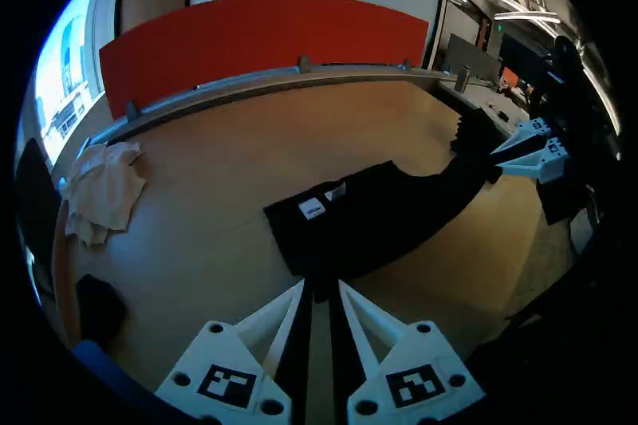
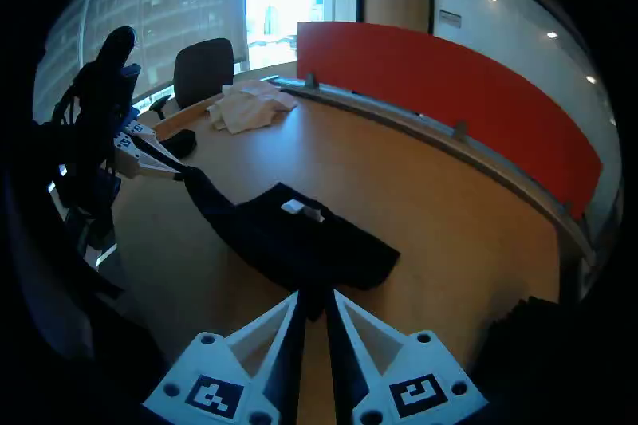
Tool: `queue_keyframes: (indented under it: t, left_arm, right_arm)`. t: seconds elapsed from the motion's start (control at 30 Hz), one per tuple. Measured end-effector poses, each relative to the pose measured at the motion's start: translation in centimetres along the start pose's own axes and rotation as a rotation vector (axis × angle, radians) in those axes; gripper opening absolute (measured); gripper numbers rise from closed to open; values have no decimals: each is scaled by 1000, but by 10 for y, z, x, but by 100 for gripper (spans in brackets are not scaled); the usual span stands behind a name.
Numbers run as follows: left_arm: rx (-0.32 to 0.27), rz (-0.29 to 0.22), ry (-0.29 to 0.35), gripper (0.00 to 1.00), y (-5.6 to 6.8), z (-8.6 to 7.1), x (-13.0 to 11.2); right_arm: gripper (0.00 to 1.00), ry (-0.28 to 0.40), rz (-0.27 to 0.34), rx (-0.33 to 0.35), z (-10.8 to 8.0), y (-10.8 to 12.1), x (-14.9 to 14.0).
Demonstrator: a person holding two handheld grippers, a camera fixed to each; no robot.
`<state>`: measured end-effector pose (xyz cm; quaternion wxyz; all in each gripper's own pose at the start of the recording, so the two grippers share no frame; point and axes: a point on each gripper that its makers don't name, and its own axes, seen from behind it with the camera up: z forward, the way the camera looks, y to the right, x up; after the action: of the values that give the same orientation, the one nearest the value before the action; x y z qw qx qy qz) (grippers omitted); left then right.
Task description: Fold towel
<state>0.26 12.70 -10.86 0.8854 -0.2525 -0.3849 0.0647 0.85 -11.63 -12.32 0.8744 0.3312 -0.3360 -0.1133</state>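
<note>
Left gripper (image 1: 321, 293) and right gripper (image 2: 315, 301) each pinch an edge of the black towel (image 1: 375, 214), partly lifted off the tabletop (image 1: 223, 186); no fold looks finished yet.

Quick count: one black towel (image 1: 375, 214), two white tags (image 1: 313, 207) on it, one crumpled cream cloth (image 1: 102, 190), one red divider panel (image 1: 263, 38), one office chair (image 2: 203, 66), one wooden table (image 1: 239, 154), and two grippers: left gripper (image 1: 320, 289), right gripper (image 2: 317, 297).

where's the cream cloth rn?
The crumpled cream cloth lies on the wooden table, far left in the left gripper view, well apart from the black towel and near the left end of the red divider.
</note>
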Motion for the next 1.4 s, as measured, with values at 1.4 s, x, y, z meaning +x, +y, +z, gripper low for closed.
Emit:
queue_keyframes:
  t: [1.4]
  left_arm:
    - [19, -19, -10, 14, -15, 38, 10]
  right_arm:
    - [17, -67, 2, -6, 35, 28, -7]
